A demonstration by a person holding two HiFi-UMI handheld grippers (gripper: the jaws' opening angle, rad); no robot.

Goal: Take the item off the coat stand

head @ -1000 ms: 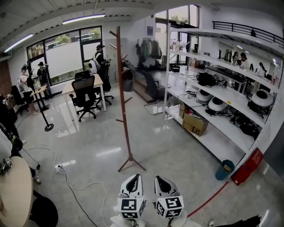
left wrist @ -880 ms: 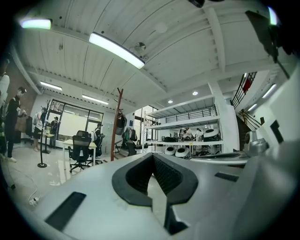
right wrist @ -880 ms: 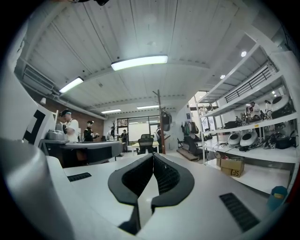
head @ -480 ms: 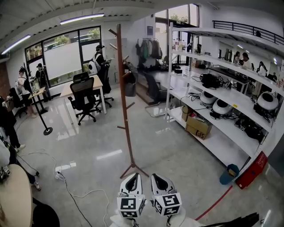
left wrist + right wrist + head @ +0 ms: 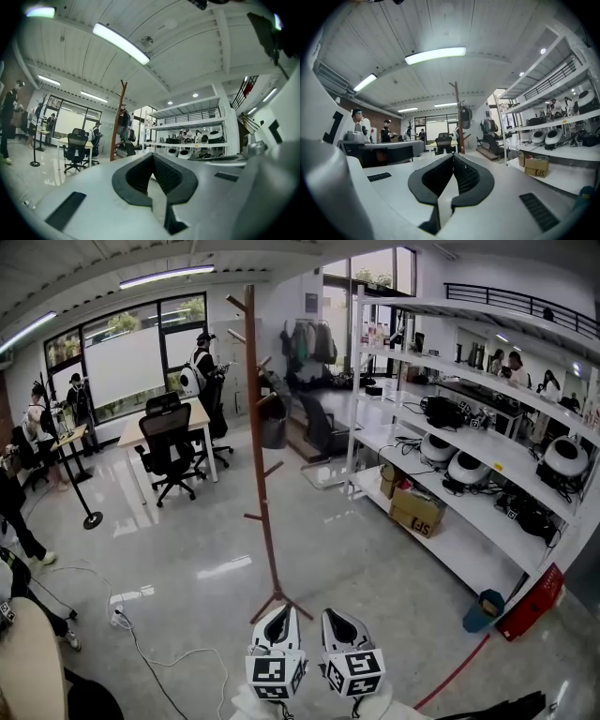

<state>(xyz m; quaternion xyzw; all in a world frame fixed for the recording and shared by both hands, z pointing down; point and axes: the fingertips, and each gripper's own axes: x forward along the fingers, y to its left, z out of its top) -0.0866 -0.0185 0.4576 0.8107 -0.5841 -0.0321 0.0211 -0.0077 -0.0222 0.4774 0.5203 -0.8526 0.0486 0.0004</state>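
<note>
A tall brown wooden coat stand [image 5: 262,474] rises from the grey floor just ahead of me. A dark bag [image 5: 273,413] hangs high on its far side; it also shows as the dark bag [image 5: 123,123] and the dark bag [image 5: 465,116] in the two gripper views. My left gripper [image 5: 279,619] and right gripper [image 5: 339,622] sit side by side low in the head view, short of the stand's feet. Both are shut with nothing between the jaws, and well away from the bag. The left fingertips [image 5: 152,155] meet, as do the right fingertips [image 5: 453,155].
White shelving [image 5: 450,474] with round white devices and a cardboard box [image 5: 417,512] runs along the right. A desk with a black office chair [image 5: 167,451] stands behind the coat stand. People stand at the back left. A cable and power strip [image 5: 117,615] lie on the floor at left.
The head view has drifted a little nearer the coat stand, and its base now sits closer above the grippers. Both grippers stay shut and side by side.
</note>
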